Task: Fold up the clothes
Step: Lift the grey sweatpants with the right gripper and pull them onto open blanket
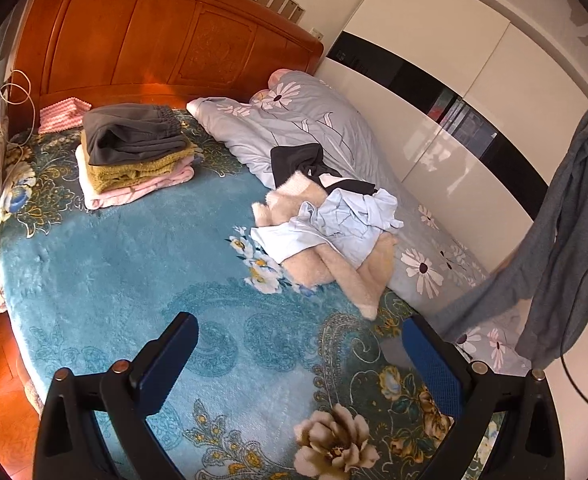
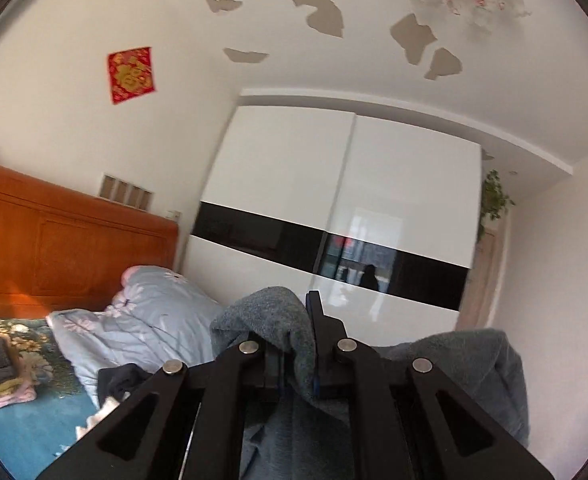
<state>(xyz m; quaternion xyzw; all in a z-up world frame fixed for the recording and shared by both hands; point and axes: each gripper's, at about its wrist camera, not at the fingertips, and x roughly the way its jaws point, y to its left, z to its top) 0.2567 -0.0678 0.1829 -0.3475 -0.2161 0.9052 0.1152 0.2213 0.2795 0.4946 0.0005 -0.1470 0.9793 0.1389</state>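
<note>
**Grey garment lifted, bed centre bare**

The right claw [image 2: 294,344] is pinching a grey garment [image 2: 269,320], which hangs in the air at the bed's right side [image 1: 566,240], beside the wardrobe [image 1: 434,92]. The left claw [image 1: 300,360] is spread wide above the blue floral blanket [image 1: 113,272], gripping nothing. A folded stack [image 1: 133,152] sits near the headboard [image 1: 153,40]; a loose pile of unfolded clothes [image 1: 330,224] lies against the grey quilt [image 1: 314,120]. The garment's lower end is cut off from view.
</note>
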